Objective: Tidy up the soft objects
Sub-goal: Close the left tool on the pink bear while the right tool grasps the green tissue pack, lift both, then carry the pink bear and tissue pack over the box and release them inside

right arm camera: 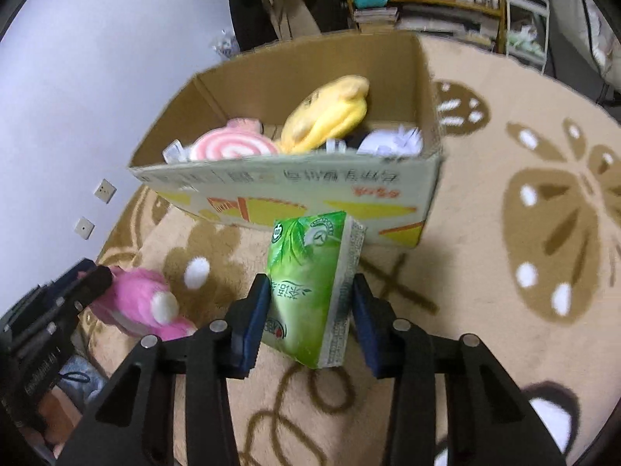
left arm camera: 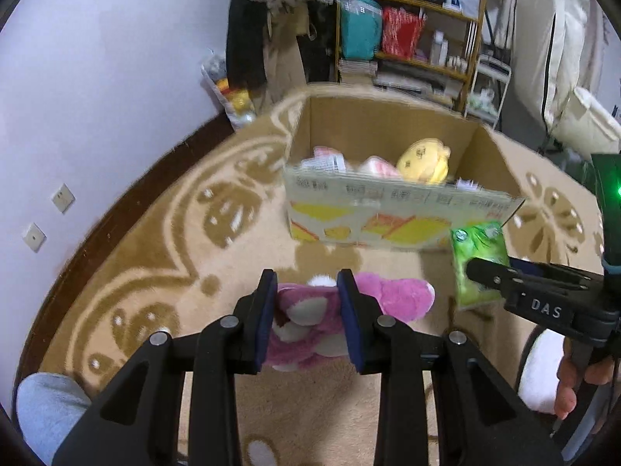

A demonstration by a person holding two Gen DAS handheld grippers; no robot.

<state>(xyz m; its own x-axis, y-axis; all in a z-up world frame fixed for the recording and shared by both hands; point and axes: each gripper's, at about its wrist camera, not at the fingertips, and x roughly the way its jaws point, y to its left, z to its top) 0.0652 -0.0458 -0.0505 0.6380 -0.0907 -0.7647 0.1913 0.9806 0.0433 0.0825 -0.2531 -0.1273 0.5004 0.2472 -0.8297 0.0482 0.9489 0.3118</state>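
Blue-padded fingers of the left gripper [left arm camera: 306, 318] are closed to a narrow span on the pink plush toy [left arm camera: 310, 322], which appears lifted just above the carpet [left arm camera: 155, 272]. The right gripper [right arm camera: 310, 318] has its fingers pressed against both flat faces of the green tissue pack [right arm camera: 310, 283], held upright and clear of the carpet. Ahead of both stands the open cardboard box [right arm camera: 295, 190], already containing a yellow plush [right arm camera: 330, 112] and a pink-and-white swirl cushion [right arm camera: 233, 147]. Judgement: both items are in transit to the box. Recommended: raise each item above the near wall before moving forward, release over free space inside, one hand at a time to avoid collision.
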